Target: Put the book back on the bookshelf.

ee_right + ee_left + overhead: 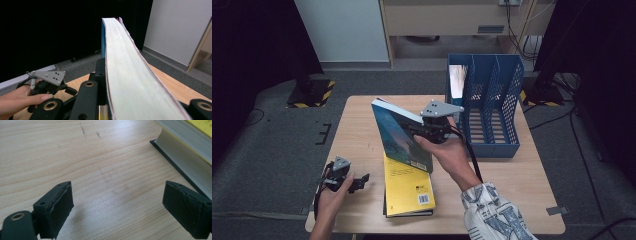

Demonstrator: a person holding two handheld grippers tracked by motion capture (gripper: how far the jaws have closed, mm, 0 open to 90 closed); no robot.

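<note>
Currently, the right gripper (424, 131) is clamped on a blue-covered book (399, 135), holding it lifted and tilted above the middle of the wooden table (512, 180). In the right gripper view, the book's pale page edge (125, 75) runs up between the two black jaws, which press against its covers on either side. Directly below the lifted book, a yellow-covered book (408, 185) lies flat at the near middle of the table, on top of a dark item whose edge shows beneath it. The left gripper (349, 181) rests at the near left corner of the table, held in the person's left hand (328, 200); its jaws stand wide apart with nothing between them, and bare wood grain lies beneath them in the left gripper view, with the stacked books' page edges (185, 157) just beside the right-hand jaw. A blue mesh file organiser (489, 107) stands at the far right of the table, with one item upright in its leftmost compartment.
</note>
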